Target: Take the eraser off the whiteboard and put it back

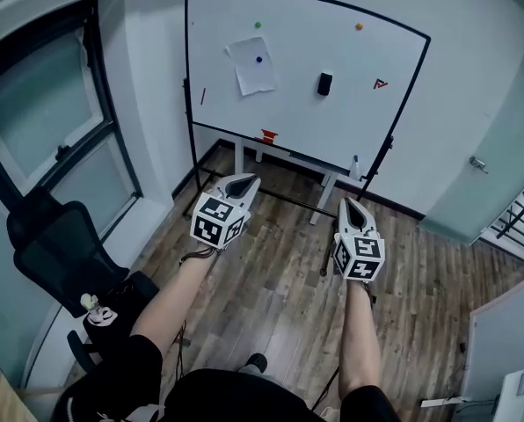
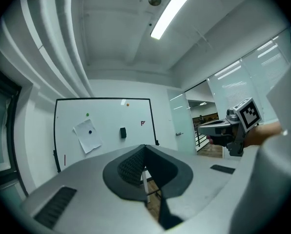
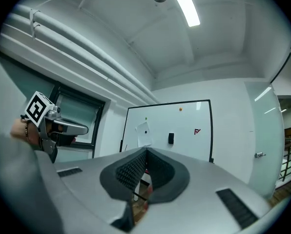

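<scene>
One eraser (image 1: pixel 324 83) on whiteboard (image 1: pixel 332 130), paper sheet (image 1: pixel 251 76) under blue magnet (image 1: pixel 259 59) nearby

Head view steeply down from above — both gripper views level, sharing distant whiteboard (image 1: pixel 315 47).

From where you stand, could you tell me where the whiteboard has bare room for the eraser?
The widest bare patch on the whiteboard lies below the eraser, right of the paper sheet. A narrower one sits between the eraser and the red mark. The upper left, round the sheet and the green magnet, is crowded.
</scene>
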A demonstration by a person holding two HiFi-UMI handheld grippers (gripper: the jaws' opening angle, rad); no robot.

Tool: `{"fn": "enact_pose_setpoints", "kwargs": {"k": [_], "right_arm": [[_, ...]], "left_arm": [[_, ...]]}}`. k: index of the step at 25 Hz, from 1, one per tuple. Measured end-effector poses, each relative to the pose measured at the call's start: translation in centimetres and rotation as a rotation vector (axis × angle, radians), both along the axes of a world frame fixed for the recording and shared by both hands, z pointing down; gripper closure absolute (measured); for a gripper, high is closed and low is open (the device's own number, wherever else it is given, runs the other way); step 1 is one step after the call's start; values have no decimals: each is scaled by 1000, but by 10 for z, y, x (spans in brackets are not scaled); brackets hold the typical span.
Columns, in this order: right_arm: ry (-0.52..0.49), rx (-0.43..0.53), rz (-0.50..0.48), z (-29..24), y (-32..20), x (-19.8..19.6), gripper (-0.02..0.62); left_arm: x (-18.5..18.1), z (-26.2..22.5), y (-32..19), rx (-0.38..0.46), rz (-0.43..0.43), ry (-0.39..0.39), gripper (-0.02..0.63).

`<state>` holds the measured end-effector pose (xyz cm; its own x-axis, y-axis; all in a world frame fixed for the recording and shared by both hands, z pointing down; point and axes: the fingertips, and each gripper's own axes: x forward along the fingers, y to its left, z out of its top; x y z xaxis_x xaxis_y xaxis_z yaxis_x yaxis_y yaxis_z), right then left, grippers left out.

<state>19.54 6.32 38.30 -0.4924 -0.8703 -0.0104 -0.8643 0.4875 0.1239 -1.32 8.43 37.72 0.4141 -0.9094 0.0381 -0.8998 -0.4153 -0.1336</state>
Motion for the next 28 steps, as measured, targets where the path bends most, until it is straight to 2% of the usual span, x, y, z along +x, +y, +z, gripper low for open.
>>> {"fn": "enact_pose_setpoints", "kwargs": {"k": [13, 21, 28], "right_arm": [[-28, -22, -70, 11, -86, 19, 572], [-37, -48, -87, 26, -125, 10, 572], [-20, -68, -59, 40, -181, -9, 572]], "left_arm": [[15, 6, -73, -13, -78, -13, 589], [10, 20, -114, -29, -71, -9, 589], [-10, 32, -180, -40, -39, 4, 589]]}}
